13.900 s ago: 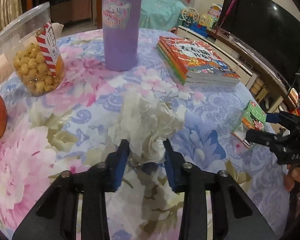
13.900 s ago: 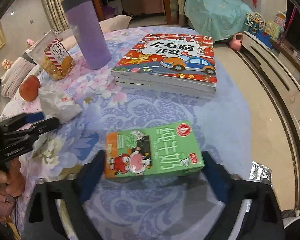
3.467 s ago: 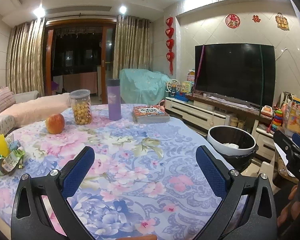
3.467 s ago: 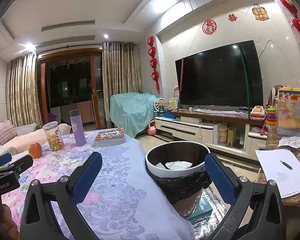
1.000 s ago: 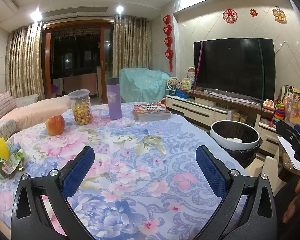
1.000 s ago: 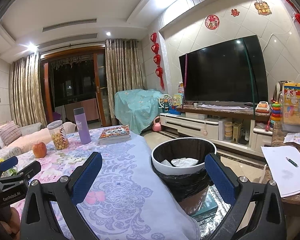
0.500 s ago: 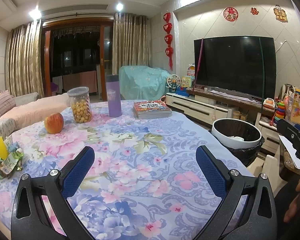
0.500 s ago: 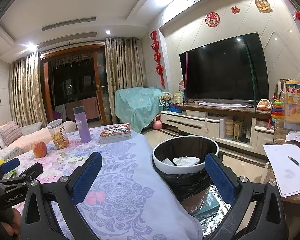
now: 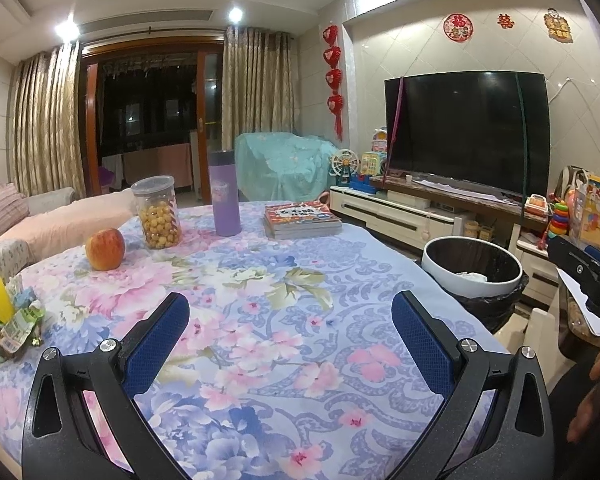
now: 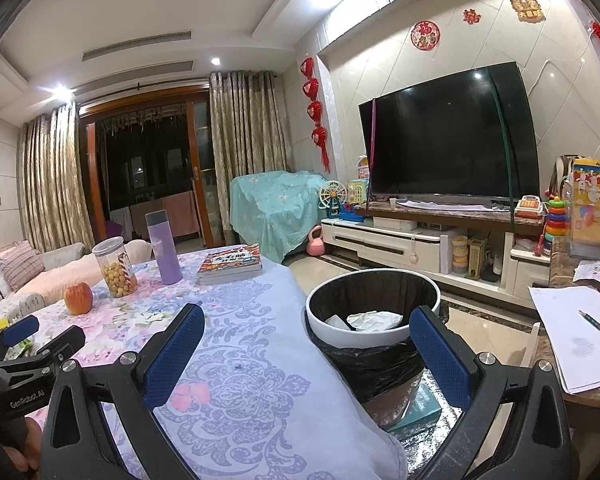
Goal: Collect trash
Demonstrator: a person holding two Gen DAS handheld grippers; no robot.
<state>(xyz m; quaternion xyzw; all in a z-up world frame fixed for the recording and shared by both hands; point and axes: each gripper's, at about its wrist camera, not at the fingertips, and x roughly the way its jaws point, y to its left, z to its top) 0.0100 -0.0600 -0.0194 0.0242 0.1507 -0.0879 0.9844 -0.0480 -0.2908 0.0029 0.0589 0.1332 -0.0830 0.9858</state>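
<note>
A round bin with a white rim (image 10: 380,336) and black liner stands on the floor beside the table; crumpled white tissue (image 10: 374,320) lies inside. The bin also shows in the left wrist view (image 9: 470,280). My left gripper (image 9: 290,326) is open and empty above the floral tablecloth (image 9: 260,320). My right gripper (image 10: 306,338) is open and empty, held before the bin at the table's edge. A crumpled green wrapper and can (image 9: 8,330) with a yellow piece lie at the table's left edge.
On the table stand an apple (image 9: 105,249), a jar of popcorn (image 9: 157,212), a purple flask (image 9: 225,198) and stacked books (image 9: 302,219). A TV cabinet (image 10: 420,248) runs behind the bin. A side table with papers and a pen (image 10: 580,332) is at the right.
Both grippers stay open and empty. The views have shifted only slightly; the bin sits a little closer and lower in the right wrist view.
</note>
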